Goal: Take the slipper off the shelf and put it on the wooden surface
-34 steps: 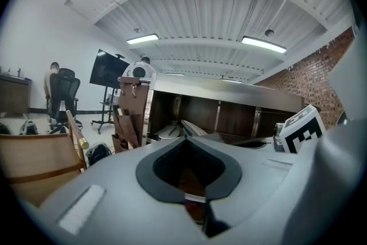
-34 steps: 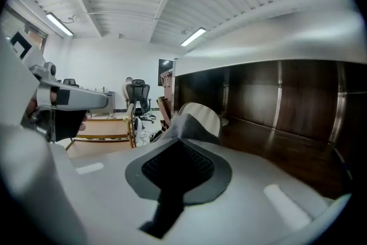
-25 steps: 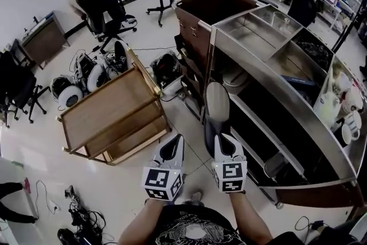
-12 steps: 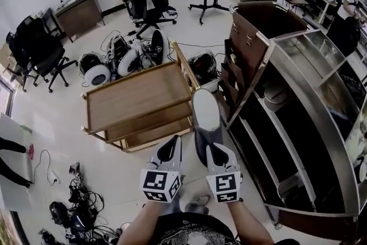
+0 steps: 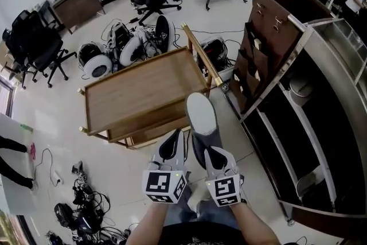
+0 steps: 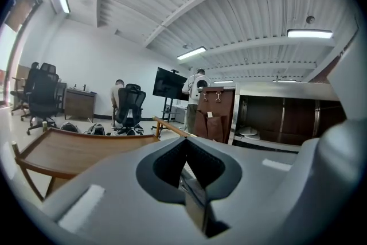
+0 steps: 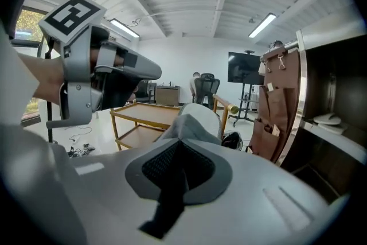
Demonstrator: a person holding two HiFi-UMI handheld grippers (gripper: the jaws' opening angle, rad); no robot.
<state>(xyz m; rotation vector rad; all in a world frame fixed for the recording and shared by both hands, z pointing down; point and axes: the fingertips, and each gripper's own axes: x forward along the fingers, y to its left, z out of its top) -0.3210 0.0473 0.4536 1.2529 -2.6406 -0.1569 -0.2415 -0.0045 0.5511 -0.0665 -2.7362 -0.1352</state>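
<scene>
The right gripper pinches the slipper, its toe pointing to 12 o'clock. The worktop lies at 11 o'clock. The left gripper, pressed together and empty, is nearer it.

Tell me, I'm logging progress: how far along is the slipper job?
Done: the slipper is off the shelf. In hand: the right gripper is shut on it, holding it in the air beside the wooden cart. To do: set it on the cart's top and let go. The left gripper is shut, empty.
</scene>
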